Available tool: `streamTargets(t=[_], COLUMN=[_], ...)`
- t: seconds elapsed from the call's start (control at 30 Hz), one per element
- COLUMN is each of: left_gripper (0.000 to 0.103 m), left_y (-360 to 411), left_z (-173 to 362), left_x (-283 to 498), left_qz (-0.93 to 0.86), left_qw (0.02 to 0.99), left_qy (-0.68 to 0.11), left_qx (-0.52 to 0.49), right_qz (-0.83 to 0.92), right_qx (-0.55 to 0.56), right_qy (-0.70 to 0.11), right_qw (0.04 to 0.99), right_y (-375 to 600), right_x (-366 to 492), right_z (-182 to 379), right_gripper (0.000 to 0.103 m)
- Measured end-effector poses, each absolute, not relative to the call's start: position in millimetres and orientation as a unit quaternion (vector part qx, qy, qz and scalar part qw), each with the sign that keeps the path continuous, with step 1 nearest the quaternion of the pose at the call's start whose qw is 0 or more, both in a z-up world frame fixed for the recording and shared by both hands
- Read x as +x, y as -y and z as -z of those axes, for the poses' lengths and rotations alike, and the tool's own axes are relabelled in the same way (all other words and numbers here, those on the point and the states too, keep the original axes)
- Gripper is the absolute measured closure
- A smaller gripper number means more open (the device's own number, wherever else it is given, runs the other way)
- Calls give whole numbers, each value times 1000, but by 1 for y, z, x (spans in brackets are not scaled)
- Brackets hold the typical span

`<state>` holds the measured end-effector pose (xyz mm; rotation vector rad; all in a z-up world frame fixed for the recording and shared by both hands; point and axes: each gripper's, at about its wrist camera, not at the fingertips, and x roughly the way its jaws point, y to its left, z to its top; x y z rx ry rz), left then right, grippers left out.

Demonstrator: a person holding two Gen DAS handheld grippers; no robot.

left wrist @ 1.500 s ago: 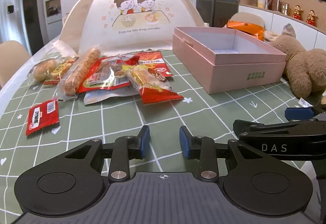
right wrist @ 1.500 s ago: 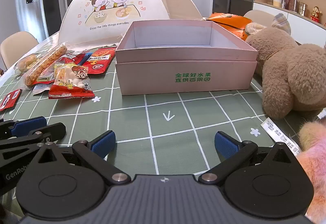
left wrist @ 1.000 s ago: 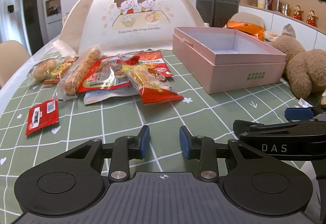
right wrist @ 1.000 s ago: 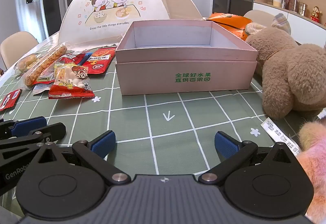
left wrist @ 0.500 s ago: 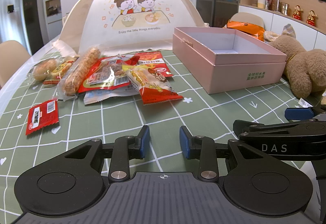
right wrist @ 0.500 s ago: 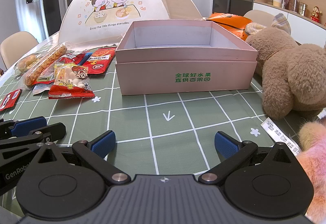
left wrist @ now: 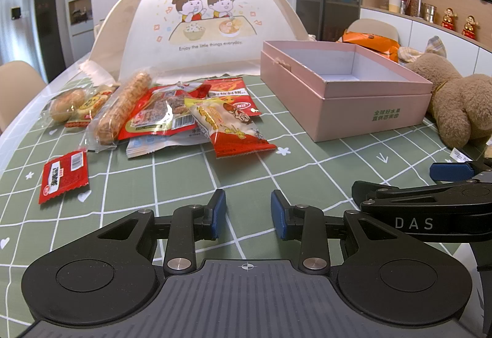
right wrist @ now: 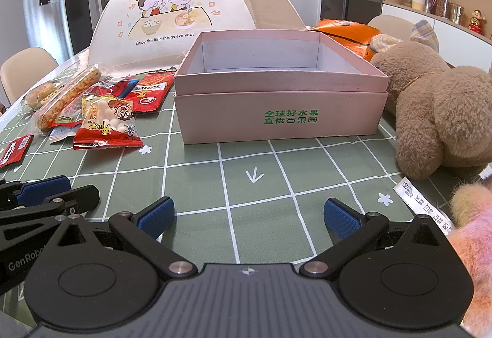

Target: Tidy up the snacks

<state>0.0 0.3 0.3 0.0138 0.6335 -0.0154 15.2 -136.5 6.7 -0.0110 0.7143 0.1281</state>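
Observation:
Several snack packets lie in a loose pile point(left wrist: 172, 116) on the green checked tablecloth, left of an empty pink box point(left wrist: 344, 92). A red and yellow packet point(left wrist: 230, 129) is nearest the box, and a small red sachet point(left wrist: 63, 176) lies apart at the left. My left gripper point(left wrist: 247, 213) hovers low over the cloth in front of the pile, jaws a narrow gap apart with nothing between them. My right gripper point(right wrist: 249, 215) stands open and empty before the pink box point(right wrist: 279, 92). The snack pile point(right wrist: 101, 110) shows at that view's left.
A white domed food cover point(left wrist: 203, 18) stands behind the snacks. A brown plush bear point(right wrist: 439, 110) lies right of the box, with a pink plush point(right wrist: 473, 215) at the near right. An orange bag point(right wrist: 344, 30) sits behind the box. Chairs stand at the table's edges.

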Motion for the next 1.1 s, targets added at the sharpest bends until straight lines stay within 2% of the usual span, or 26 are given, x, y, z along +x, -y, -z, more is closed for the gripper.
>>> streamTargets(t=[1.1], left_gripper=[66], left_y=[-1], left_z=[0], left_x=[1], left_qz=[7], left_qw=[950], left_qy=[-311], left_qx=[8], right_qz=[-63], right_qx=[-5], right_qy=[-349], right_qw=[935], right_y=[137], right_x=[15], right_z=[-7], right_gripper=[0])
